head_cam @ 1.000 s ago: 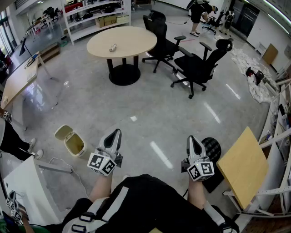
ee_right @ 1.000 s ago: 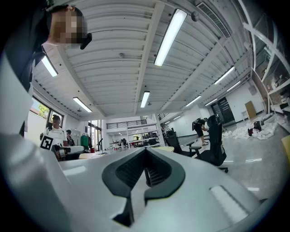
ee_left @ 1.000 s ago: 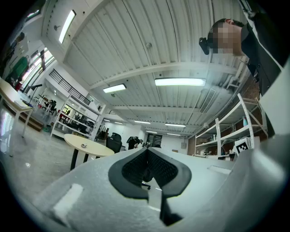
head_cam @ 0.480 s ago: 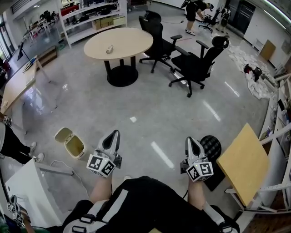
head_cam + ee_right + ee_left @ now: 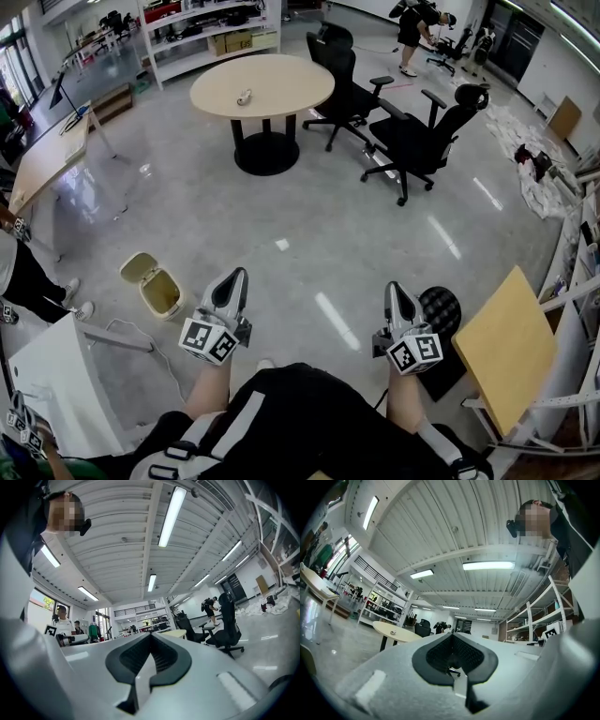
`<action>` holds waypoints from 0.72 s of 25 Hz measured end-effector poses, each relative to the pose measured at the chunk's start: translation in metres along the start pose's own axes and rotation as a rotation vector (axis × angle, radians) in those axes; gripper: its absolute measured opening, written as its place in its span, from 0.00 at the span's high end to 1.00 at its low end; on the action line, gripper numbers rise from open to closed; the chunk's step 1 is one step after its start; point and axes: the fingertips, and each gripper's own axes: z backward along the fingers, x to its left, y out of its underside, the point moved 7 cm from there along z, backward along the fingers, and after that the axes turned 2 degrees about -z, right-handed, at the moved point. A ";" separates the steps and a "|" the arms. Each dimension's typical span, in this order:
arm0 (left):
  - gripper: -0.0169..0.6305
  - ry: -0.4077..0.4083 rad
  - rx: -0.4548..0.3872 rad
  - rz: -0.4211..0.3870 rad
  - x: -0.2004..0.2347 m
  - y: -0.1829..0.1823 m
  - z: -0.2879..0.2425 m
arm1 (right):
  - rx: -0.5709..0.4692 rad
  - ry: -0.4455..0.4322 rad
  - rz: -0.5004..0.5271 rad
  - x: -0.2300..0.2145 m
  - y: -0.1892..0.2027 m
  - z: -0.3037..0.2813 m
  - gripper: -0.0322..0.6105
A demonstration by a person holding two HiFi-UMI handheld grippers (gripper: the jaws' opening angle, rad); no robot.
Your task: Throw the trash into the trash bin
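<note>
Cream trash bin [image 5: 161, 292] with lid [image 5: 138, 267] flipped open; left claw [image 5: 238, 273] and right claw [image 5: 394, 287] closed tight, empty.

Open-plan office/lab. Round counter [image 5: 262, 86] and two black swivel chairs [image 5: 427, 141] well ahead of the jaws, stocked shelving [image 5: 211, 37] beyond them, desk [image 5: 47, 159] far left of the jaws. Polished grey floor [image 5: 309, 234], strip lights [image 5: 171, 515] on ribbed ceiling [image 5: 117, 522] above.

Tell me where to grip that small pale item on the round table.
Probably across its narrow middle, from above: the small pale item lies flat and elongated, alone on the round table. Its finer shape is too small to tell.
</note>
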 end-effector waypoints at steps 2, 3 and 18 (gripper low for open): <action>0.97 -0.013 -0.002 -0.002 0.007 -0.002 0.005 | 0.000 -0.014 -0.006 0.003 0.004 -0.006 0.94; 0.97 -0.021 0.002 -0.002 0.009 -0.004 0.007 | 0.003 -0.023 -0.007 0.005 0.006 -0.009 0.94; 0.97 -0.105 -0.017 -0.012 0.076 -0.025 0.048 | 0.037 -0.131 -0.015 0.075 0.024 -0.078 0.94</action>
